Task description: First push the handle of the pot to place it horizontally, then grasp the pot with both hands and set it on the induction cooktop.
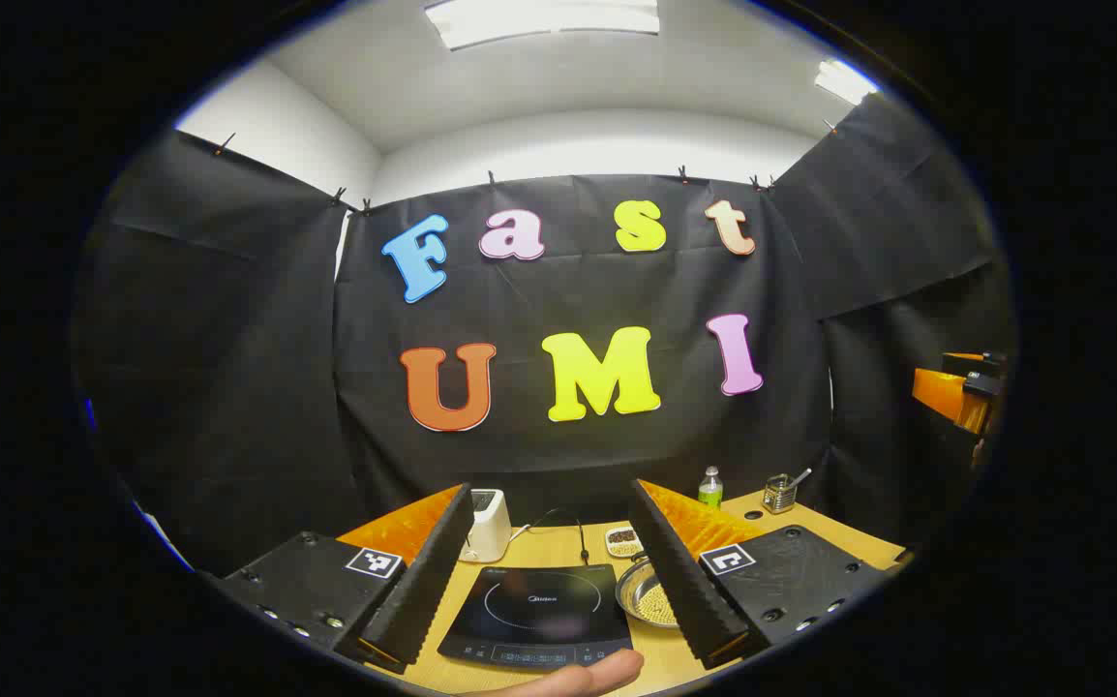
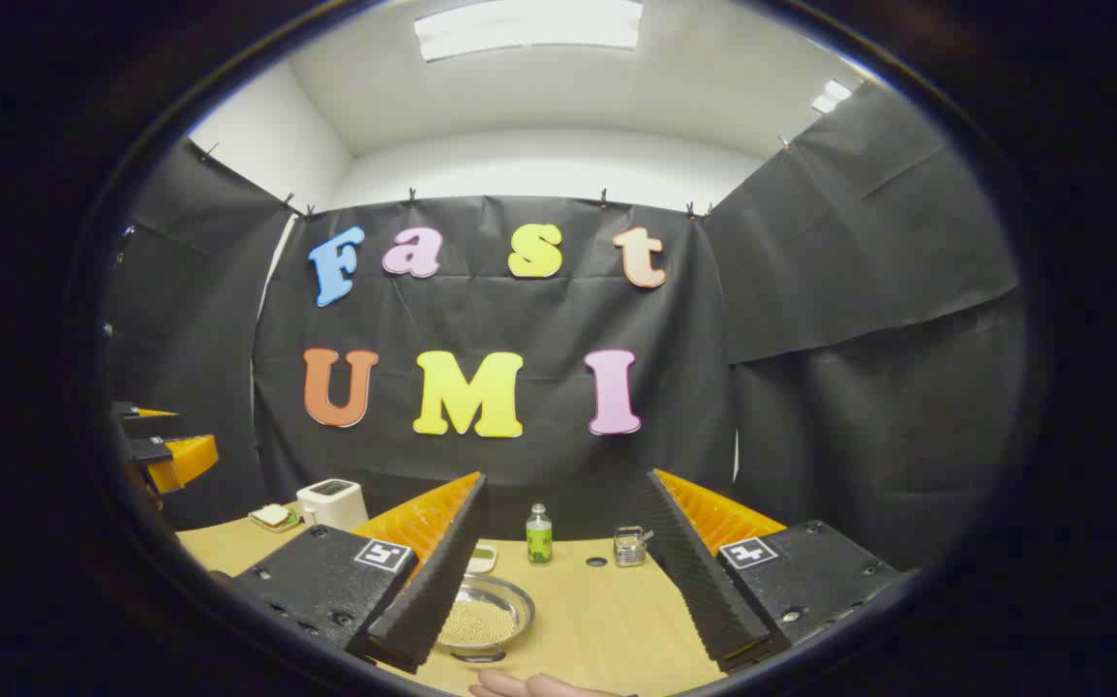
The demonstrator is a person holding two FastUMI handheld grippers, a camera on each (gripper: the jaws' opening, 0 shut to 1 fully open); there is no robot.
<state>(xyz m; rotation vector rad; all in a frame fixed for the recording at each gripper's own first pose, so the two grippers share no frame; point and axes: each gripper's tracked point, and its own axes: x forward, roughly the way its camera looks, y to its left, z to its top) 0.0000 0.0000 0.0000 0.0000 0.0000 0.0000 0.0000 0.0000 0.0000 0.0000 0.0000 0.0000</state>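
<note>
Two hand-held grippers hang above a wooden tabletop [image 1: 558, 548], each with its ribbed black fingers spread wide and nothing between them. In the left gripper view, the left hand-held gripper [image 1: 549, 581] frames the black induction cooktop [image 1: 541, 614], which lies flat on the tabletop with its control strip along the near edge and its round cooking ring bare. Just right of the cooktop sits a shallow metal bowl of pale beans [image 1: 649, 595], partly hidden behind the gripper's right finger; the pot itself cannot be made out, so the way its handle points cannot be told. A white toaster [image 1: 487, 524] stands behind the cooktop to the left, a small dish of dark beans [image 1: 622, 539] behind it to the right, and a green bottle [image 1: 709, 487] and a small metal holder [image 1: 780, 494] farther back. A fingertip [image 1: 588, 673] shows at the bottom edge. In the right gripper view, the right hand-held gripper [image 2: 554, 590] is likewise released, with the same bowl near its left finger, and the left hand-held gripper shows at the far left edge
</note>
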